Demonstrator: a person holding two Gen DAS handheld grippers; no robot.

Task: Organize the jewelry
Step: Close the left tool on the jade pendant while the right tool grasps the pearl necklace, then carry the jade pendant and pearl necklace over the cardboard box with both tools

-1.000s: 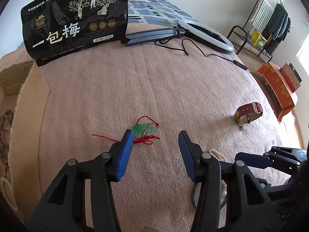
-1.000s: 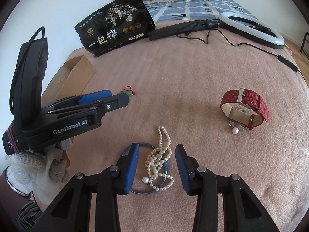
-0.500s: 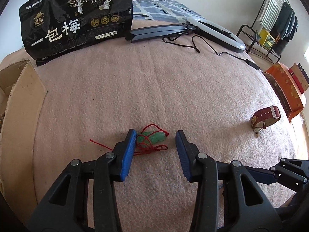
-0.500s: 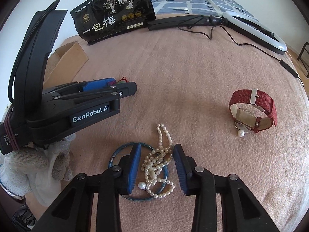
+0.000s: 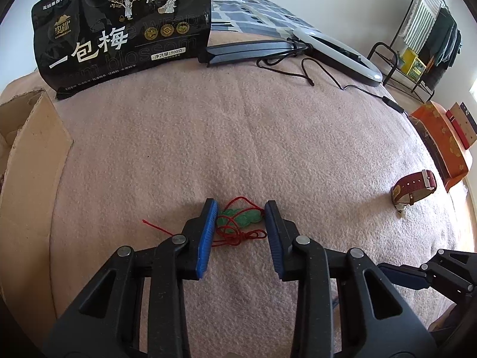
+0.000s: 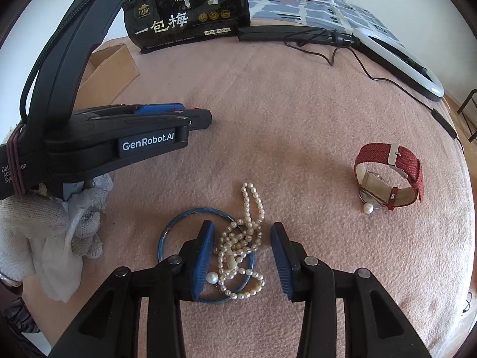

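Between your left claw (image 5: 241,208), spread wide, the green pendant (image 5: 242,217) is lying on the pink blanket (image 5: 268,137); your right claw (image 6: 243,238), also released, is straddling the pearl necklace (image 6: 241,238). Farther left, a cardboard box (image 5: 26,137) is sitting, contents unclear.

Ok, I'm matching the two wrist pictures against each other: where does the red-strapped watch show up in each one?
Left wrist: the red-strapped watch sits far right, on the pink blanket near its edge.
Right wrist: the watch stands right of centre, a loose pearl beside it.
Shared landmark: the black snack bag at the top of both.
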